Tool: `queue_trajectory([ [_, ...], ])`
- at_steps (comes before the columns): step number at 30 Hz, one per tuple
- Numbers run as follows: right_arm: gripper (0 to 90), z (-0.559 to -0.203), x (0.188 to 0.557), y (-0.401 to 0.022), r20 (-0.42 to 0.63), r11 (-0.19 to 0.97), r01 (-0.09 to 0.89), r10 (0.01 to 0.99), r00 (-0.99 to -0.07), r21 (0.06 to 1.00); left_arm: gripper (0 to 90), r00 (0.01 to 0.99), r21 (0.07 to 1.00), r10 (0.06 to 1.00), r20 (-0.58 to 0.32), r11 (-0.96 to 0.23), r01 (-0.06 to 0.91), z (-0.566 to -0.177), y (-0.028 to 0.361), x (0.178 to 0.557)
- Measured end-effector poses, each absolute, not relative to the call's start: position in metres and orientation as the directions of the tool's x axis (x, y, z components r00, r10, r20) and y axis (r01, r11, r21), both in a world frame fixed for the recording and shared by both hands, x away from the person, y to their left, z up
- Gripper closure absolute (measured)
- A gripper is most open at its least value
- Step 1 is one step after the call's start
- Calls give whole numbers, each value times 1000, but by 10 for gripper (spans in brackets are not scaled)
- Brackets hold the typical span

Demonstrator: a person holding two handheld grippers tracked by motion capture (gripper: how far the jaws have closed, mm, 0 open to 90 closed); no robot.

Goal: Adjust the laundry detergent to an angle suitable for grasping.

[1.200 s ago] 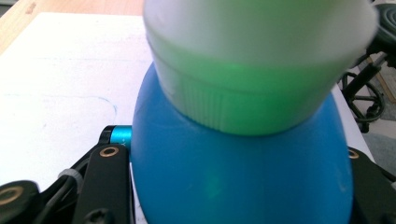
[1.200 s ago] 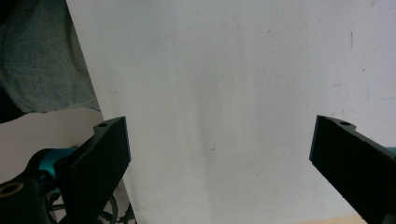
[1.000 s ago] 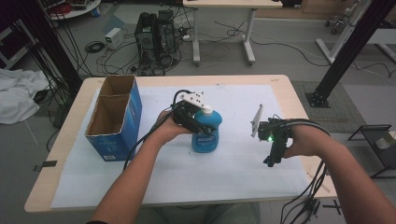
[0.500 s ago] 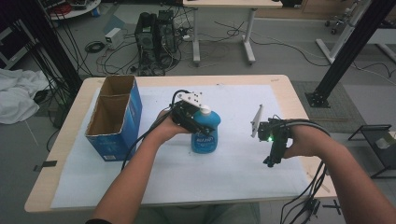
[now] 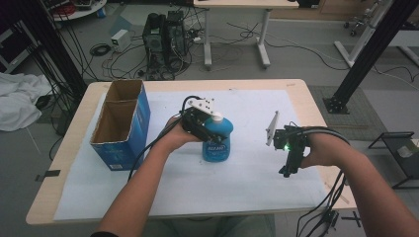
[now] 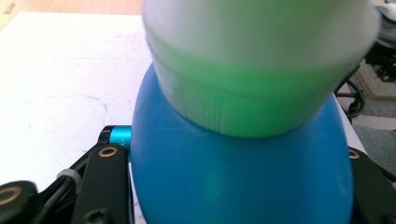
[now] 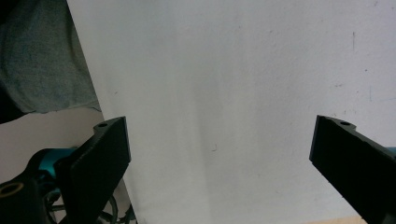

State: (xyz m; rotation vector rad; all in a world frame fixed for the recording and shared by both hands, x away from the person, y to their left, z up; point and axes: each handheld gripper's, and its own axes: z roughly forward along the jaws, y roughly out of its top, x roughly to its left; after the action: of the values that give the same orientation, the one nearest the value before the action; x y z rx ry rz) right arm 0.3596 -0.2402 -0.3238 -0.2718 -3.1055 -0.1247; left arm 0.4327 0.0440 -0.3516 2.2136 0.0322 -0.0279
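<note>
The blue soap bottle stands upright near the middle of the tabletop, on the white sheet that covers most of it, with the open cardboard box well apart toward the left edge. The left gripper has its jaws clamped on the bottle's upper body; in the left gripper view the rounded blue shoulder sits between the two black jaws, with the pale ribbed cap just above them. The right gripper hangs over bare sheet near the right edge, its jaws spread wide with nothing between them. To my eye the bottle is smooth moulded plastic, fairly stiff but likely to give a little under a hard squeeze, and probably weighty at the bottom if it is full, though how much liquid is inside I cannot tell. The curved shoulder looks slippery, so a grip there could slide upward. The narrower waist just under the cap, or the flatter labelled sides lower down, seem the safer places to take hold, and keeping it upright should spare the cap.
</note>
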Motion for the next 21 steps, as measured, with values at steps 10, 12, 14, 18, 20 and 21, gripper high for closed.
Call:
queue_trajectory([
  [10, 41, -323, 359, -239, 24, 984, 160, 159, -987, 76, 391, 1000, 775, -7, -28, -632, 18, -348, 44, 426],
  [12, 41, -323, 359, -239, 18, 986, 149, 148, -989, 71, 361, 999, 784, 9, -31, -620, 29, -348, 45, 426],
  [14, 41, -323, 357, -238, 25, 981, 176, 174, -984, 80, 326, 999, 783, 26, -41, -620, 48, -348, 46, 426],
  [18, 41, -322, 357, -237, 21, 982, 172, 171, -985, 80, 307, 998, 792, 36, -53, -607, 64, -349, 50, 425],
  [20, 41, -323, 357, -237, 22, 982, 174, 173, -985, 79, 307, 996, 797, 59, -71, -597, 92, -350, 50, 424],
  [21, 41, -323, 357, -237, 22, 981, 175, 173, -985, 80, 307, 996, 797, 59, -68, -597, 90, -350, 51, 424],
])
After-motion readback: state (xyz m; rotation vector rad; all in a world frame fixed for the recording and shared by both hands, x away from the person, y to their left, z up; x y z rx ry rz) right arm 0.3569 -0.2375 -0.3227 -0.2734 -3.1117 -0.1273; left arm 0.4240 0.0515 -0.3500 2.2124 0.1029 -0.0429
